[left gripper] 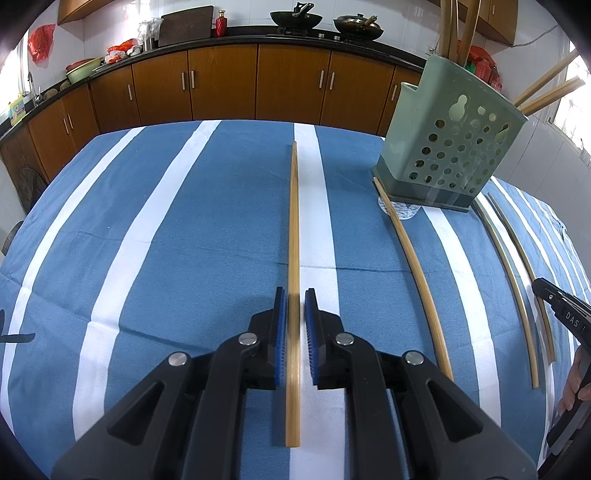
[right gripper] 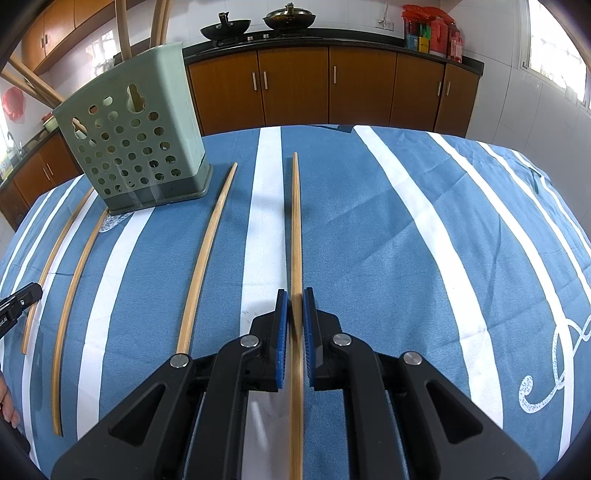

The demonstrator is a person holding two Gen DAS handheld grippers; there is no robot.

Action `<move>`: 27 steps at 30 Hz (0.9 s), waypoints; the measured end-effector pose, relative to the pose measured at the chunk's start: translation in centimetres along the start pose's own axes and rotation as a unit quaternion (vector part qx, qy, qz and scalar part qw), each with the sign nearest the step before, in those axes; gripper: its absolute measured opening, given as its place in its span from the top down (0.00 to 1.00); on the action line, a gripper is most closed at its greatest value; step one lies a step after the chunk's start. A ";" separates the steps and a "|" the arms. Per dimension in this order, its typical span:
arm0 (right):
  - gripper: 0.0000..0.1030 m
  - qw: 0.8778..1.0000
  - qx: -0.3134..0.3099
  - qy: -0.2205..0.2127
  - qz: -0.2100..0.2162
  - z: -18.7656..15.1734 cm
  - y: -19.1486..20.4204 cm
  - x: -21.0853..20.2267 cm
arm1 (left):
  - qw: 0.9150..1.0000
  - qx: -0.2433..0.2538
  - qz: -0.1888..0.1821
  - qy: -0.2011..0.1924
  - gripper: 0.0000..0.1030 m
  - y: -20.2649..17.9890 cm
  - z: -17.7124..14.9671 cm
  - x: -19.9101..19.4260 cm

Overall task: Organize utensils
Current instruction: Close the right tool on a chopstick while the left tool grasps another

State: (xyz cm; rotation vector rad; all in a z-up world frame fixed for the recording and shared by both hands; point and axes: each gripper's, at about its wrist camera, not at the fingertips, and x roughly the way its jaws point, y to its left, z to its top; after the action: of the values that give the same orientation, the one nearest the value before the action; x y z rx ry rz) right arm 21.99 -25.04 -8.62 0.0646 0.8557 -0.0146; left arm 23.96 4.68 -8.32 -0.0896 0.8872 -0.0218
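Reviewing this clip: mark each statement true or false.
1. The left gripper and right gripper each have jaws shut on a chopstick. True: the left-hand chopstick and the right-hand chopstick.
2. The green holder is empty. False: several standing chopsticks stick out of it.
3. Two loose chopsticks lie on the striped cloth between the gripped ones. True.
4. The holder lies on its side. False: it stands upright.
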 end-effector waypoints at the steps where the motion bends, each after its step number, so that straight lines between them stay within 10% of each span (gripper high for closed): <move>1: 0.91 1.000 0.000 0.000 0.000 0.0 0.0 0.0 | 1.000 0.001 0.000 0.000 0.87 0.0 0.0 0.0; 27: 0.91 1.000 0.000 0.000 -0.001 0.0 0.0 0.0 | 1.000 0.006 0.001 0.000 0.84 -0.4 0.0 0.0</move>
State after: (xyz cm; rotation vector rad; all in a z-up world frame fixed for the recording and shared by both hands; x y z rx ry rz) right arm 21.98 -25.00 -8.64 0.0648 0.8552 -0.0163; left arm 23.97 4.30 -8.34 -0.0769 0.8871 -0.0244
